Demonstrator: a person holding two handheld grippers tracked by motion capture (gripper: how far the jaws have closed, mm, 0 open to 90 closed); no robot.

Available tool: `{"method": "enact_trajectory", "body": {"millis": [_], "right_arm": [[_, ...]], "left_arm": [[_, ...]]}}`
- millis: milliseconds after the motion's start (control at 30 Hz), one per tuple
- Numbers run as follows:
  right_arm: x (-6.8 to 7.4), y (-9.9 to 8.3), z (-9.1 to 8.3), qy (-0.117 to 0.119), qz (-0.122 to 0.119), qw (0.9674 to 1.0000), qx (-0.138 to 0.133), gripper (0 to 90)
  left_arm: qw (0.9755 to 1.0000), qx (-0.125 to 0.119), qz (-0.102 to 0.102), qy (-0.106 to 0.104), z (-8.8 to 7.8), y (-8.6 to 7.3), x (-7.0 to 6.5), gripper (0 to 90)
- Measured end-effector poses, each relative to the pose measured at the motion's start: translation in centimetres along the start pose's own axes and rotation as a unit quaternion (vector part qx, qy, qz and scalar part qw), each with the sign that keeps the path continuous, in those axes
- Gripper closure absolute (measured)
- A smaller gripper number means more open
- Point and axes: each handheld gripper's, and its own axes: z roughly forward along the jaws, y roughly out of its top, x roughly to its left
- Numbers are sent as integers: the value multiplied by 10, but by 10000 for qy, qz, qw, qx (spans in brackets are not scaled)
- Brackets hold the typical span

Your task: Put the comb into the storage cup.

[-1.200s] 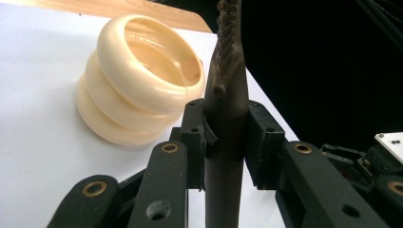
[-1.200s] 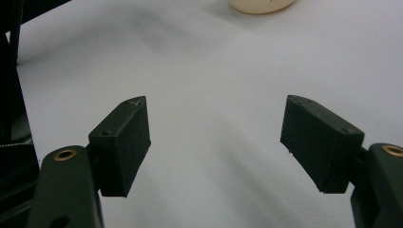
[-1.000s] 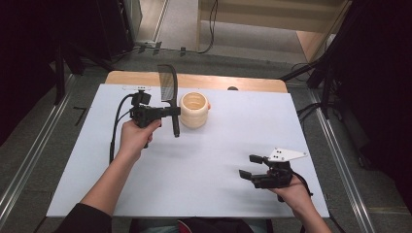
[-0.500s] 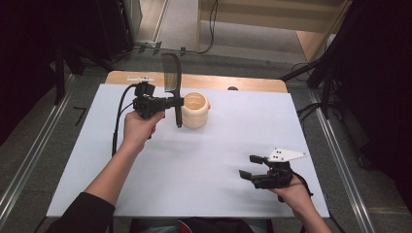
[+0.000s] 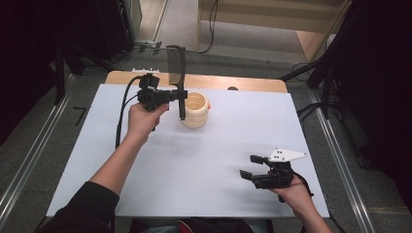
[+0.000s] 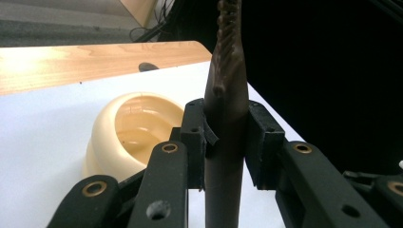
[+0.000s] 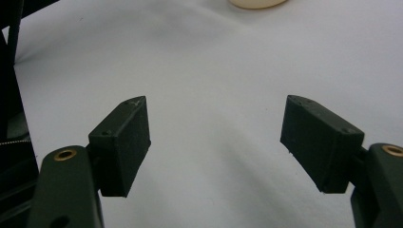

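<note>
1. the big white table (image 5: 194,165) takes up most of the room in front of me, and a strip of wood (image 5: 243,82) runs along its far edge.
2. a person's left arm (image 5: 116,165) reaches far out over the table. the right hand (image 5: 296,196) stays low at the near right corner, well apart from the rest.
3. a round cream bowl (image 5: 195,110) stands on the far middle of the table. it is upright and its mouth faces up. i can see no food in it.
4. the left claw (image 5: 180,95) is shut tight on a long dark spoon (image 5: 179,73). it points level, across toward the bowl.
5. the spoon stands nearly straight up and down. its wide, see-through part is at the top. its thin handle end hangs down just beside the bowl's near rim, on the left.
6. in the left gripper view the handle (image 6: 227,142) sits between the two black pads (image 6: 195,137), and the bowl (image 6: 128,133) is just behind and to the left.
7. i think the spoon must move a little to the right to get over the bowl's mouth. the left hand is much nearer for that.
8. the right claw (image 5: 255,167) is wide open and holds nothing. it rests near the table and points left.
</note>
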Motion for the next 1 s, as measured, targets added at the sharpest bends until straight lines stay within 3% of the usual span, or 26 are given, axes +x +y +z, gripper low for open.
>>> {"method": "enact_trajectory", "body": {"millis": [500, 767, 1000], "right_arm": [[0, -1, -2, -12, 22, 10000, -18, 231], [-1, 0, -3, 11, 8, 10000, -48, 231], [0, 0, -3, 27, 11, 10000, -49, 231]], "left_arm": [[9997, -73, 158, 175, 11, 24, 2, 729], [9993, -171, 174, 286, 17, 28, 6, 729], [9981, -258, 314, 456, 23, 30, 6, 729]]}}
